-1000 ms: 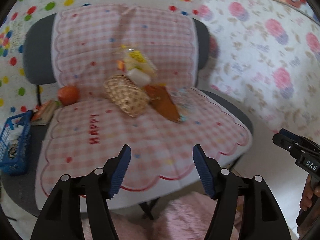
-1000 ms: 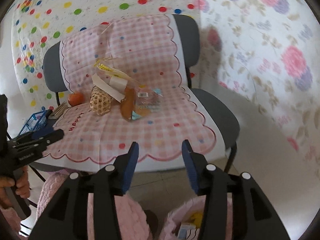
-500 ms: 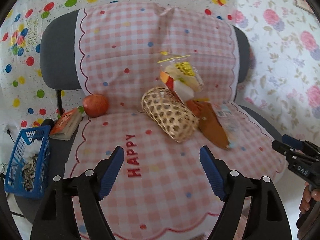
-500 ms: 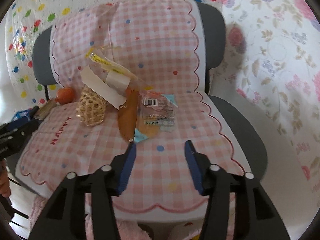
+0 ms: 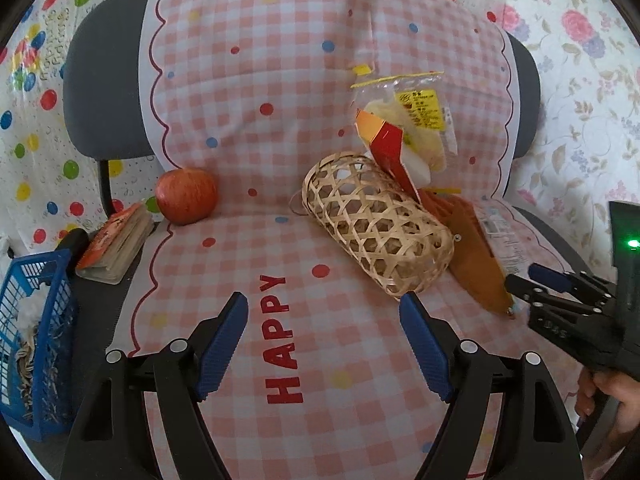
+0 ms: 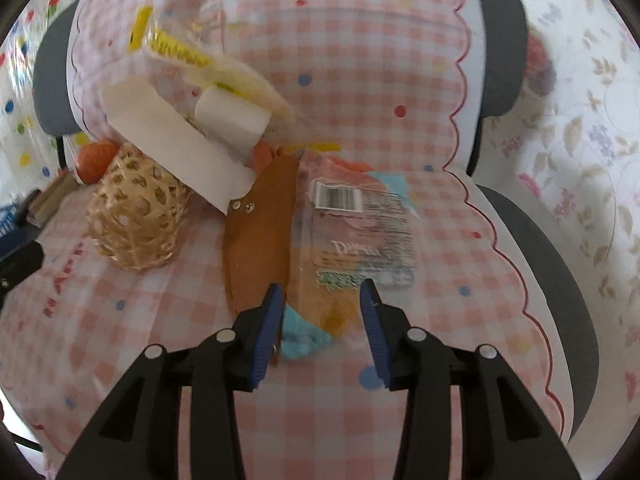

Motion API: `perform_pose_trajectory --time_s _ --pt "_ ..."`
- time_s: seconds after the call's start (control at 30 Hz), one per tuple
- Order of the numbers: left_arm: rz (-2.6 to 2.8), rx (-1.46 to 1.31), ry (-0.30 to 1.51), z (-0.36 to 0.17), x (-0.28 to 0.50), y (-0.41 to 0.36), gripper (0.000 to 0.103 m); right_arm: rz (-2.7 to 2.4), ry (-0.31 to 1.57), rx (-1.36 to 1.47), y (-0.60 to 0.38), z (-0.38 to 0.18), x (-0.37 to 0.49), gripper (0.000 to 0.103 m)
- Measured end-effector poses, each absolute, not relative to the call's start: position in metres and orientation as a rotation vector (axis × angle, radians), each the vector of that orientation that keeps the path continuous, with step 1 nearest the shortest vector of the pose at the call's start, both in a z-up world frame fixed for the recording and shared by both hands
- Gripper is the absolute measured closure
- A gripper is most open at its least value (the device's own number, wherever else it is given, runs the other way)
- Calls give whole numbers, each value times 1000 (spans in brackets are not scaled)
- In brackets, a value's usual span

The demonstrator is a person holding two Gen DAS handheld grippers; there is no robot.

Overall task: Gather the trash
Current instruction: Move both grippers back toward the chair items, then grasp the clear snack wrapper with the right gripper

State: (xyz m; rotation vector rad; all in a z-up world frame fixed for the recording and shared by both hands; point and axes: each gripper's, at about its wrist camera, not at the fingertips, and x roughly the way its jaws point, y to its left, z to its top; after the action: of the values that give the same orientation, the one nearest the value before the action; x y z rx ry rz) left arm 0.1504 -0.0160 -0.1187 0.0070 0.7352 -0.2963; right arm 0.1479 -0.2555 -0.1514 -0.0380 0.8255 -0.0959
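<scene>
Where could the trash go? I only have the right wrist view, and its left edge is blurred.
Observer: A blue crate stands beside the chair, left of the seat, with white and shredded scraps in it.
Operator: Is the left gripper carrying anything?
Observer: No. The left gripper has its jaws open and empty, over the word HAPPY.
Operator: The carton on the woven basket looks plain white here.
Observer: The carton has a red and orange printed face on its other side.
</scene>
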Motion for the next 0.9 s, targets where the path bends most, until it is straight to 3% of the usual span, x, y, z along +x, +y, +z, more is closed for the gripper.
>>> perform_pose_trajectory --time_s 0.2,0.27,0.3,0.33,0.7,0.9 --pt "-297 -9 745 -122 153 -12 25 -149 835 -123 -243 -158 163 67" --pt "-299 -8 747 -122 151 -12 25 -145 846 -103 -244 -157 165 77" --pt "-298 -7 746 -122 152 -12 25 -154 858 -107 -244 -158 166 94" --pt "-299 -5 746 -122 150 -12 25 -151 864 -99 -246 -158 166 100" --pt "-322 9 713 -107 133 -18 25 119 700 280 -293 -68 94 102" --pt "-360 22 696 -100 122 -32 25 117 759 373 -309 -80 81 102"
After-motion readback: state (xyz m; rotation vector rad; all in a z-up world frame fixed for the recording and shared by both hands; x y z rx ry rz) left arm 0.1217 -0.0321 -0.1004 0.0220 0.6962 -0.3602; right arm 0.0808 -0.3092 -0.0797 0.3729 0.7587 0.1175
